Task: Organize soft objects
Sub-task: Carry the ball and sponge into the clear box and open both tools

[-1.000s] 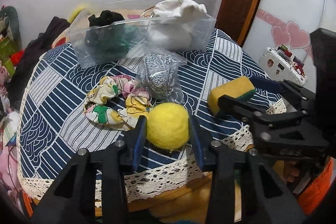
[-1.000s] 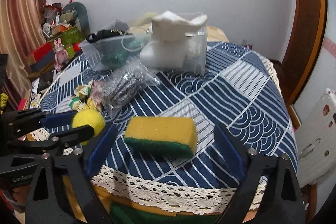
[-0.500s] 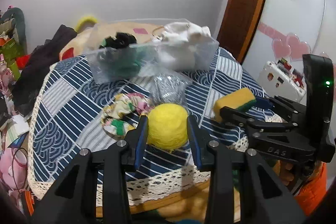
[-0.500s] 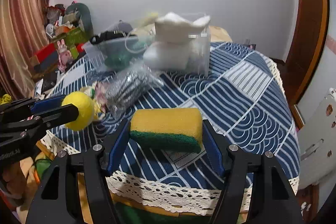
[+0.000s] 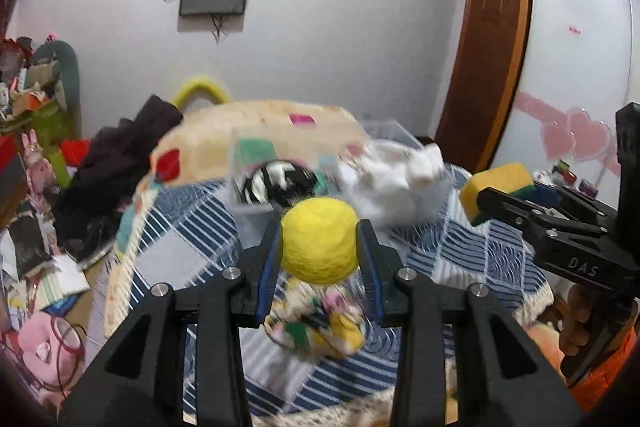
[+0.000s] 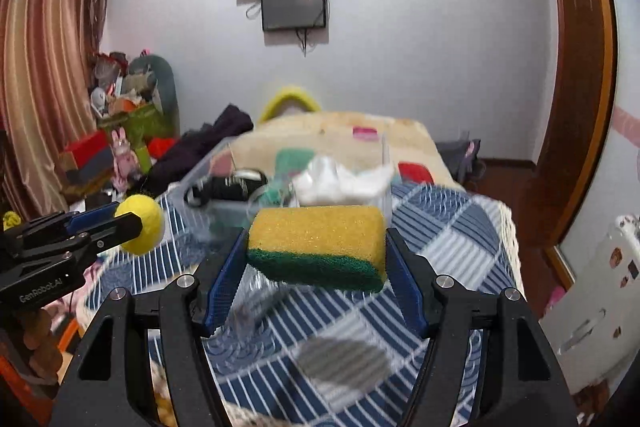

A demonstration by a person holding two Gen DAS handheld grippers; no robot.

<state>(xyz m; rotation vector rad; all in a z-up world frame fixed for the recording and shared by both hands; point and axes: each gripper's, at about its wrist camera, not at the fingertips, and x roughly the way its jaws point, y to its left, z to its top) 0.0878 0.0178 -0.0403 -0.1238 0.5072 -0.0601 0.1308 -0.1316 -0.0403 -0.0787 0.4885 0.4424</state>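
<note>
My left gripper (image 5: 320, 247) is shut on a yellow felt ball (image 5: 319, 239) and holds it up above the table. My right gripper (image 6: 316, 247) is shut on a yellow and green sponge (image 6: 316, 243), also lifted. The sponge shows at the right in the left wrist view (image 5: 498, 187); the ball shows at the left in the right wrist view (image 6: 142, 227). A clear plastic bin (image 5: 256, 187) at the table's far side holds black and green items and a white cloth (image 5: 400, 175). A floral scrunchie (image 5: 316, 323) lies on the table below the ball.
The round table has a blue patterned cloth (image 6: 452, 227) with a lace edge. A bag of steel scourers (image 6: 256, 291) lies blurred under the sponge. A bed (image 6: 340, 131) stands behind the table, clutter at the left (image 6: 120, 115), a wooden door frame at the right (image 6: 580, 107).
Both grippers have risen from the table with the ball and the sponge held in them, and now look more level towards the bin and the wall.
</note>
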